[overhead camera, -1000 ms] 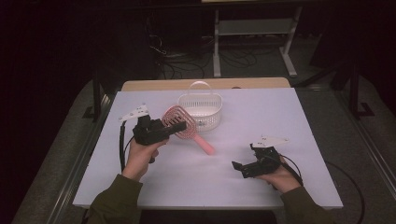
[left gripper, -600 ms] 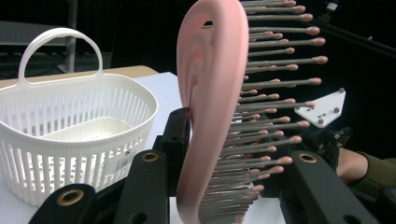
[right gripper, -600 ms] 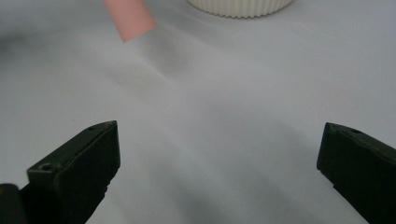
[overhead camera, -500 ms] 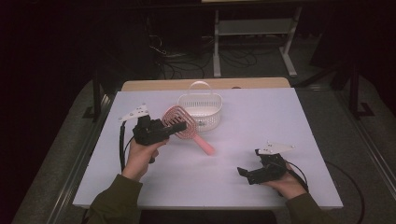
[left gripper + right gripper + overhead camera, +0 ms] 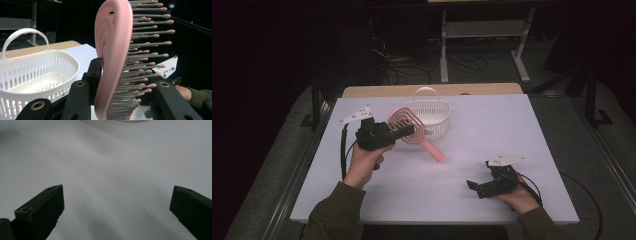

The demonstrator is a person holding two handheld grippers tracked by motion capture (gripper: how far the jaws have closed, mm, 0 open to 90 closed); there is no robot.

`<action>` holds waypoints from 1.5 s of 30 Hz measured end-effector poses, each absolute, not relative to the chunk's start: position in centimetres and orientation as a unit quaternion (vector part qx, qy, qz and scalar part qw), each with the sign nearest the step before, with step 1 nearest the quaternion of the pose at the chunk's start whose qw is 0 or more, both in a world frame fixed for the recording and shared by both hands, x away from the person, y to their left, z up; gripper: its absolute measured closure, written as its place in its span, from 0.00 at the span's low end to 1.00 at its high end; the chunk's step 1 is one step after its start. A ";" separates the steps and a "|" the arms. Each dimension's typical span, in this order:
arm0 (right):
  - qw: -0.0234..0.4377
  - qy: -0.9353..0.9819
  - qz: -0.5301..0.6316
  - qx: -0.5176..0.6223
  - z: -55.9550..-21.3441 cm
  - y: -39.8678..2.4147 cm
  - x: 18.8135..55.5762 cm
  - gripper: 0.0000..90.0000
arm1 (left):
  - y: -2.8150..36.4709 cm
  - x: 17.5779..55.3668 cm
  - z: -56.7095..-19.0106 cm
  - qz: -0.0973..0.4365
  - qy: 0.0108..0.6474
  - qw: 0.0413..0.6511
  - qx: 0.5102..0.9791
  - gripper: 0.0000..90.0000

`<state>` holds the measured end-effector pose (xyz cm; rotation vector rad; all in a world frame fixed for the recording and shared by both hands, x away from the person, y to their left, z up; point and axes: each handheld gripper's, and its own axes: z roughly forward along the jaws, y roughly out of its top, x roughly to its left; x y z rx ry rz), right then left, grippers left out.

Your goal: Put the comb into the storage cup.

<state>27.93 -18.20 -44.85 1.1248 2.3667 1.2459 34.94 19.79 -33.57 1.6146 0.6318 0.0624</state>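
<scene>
nearest the person, low on the desk (image 5: 532,115), the right gripper (image 5: 477,186) rests in the hand with its fingers (image 5: 40,211) spread wide and nothing between them, only bare desk surface ahead of the tips. it looks idle in this step. farther in, the left gripper (image 5: 404,132) is lifted off the desk with its fingers (image 5: 93,75) pinching the head of the pink hairbrush (image 5: 409,127); in the left gripper view one finger presses the smooth back of the brush and the other sits against the bristle side. the handle slants down past the fingers towards the middle of the desk, its end near or on the surface; which, i cannot tell. just beyond the fingertips stands the white basket (image 5: 432,117), handle upright, and empty as far as its floor shows. judging from this, the pick-up is done; carrying the hairbrush over the rim, lowering it in and letting go are left.
</scene>
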 end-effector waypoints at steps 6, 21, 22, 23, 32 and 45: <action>0.118 0.809 0.425 0.387 -44.9 -18.2 28.0 0.00 | 19.4 35.6 -33.0 0.027 0.273 0.655 0.704 0.71; 0.117 0.809 0.425 0.388 -44.8 -18.3 28.0 0.00 | 18.8 38.2 -30.8 0.037 0.263 0.672 0.691 0.71; 0.117 0.809 0.425 0.389 -44.8 -18.3 28.0 0.00 | 18.8 38.4 -30.6 0.039 0.263 0.674 0.689 0.71; 0.117 0.809 0.425 0.389 -44.8 -18.3 28.0 0.00 | 18.8 38.6 -30.5 0.041 0.262 0.675 0.689 0.71; 0.119 0.809 0.424 0.389 -44.8 -18.3 28.0 0.00 | 19.1 40.9 -29.6 0.050 0.269 0.685 0.675 0.71; 0.118 0.812 0.419 0.388 -44.9 -18.3 28.0 0.00 | 19.3 43.2 -30.2 0.056 0.286 0.690 0.663 0.71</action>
